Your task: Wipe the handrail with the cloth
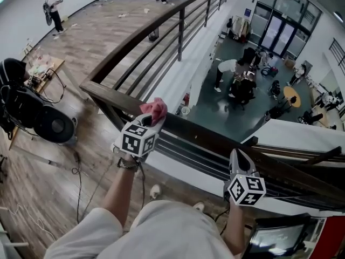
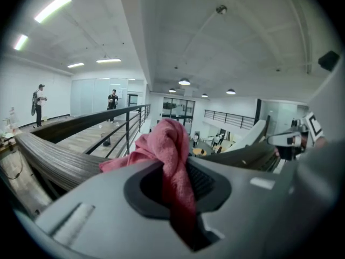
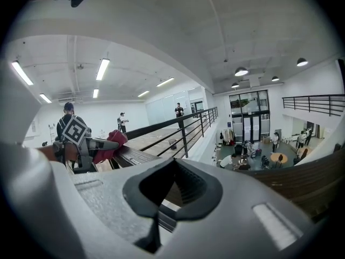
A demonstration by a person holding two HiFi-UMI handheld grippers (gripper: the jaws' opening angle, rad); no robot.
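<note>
Hovering at the near side of the handrail (image 1: 200, 134), the right gripper (image 1: 237, 156) has its fingers closed together on nothing. To its left, the left gripper (image 1: 151, 121) has its fingers clamped on the pink cloth (image 1: 154, 109), bunched atop the dark rail near its corner. Farther off, a person (image 1: 54, 9) stands on the wooden floor (image 1: 108, 34).

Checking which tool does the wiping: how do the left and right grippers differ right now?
The left gripper has its jaws clamped on the pink cloth; the right gripper has its jaws shut on nothing. The left gripper sits near the corner of the handrail, while the right gripper is further along the rail to the right. Both point at the handrail.
</note>
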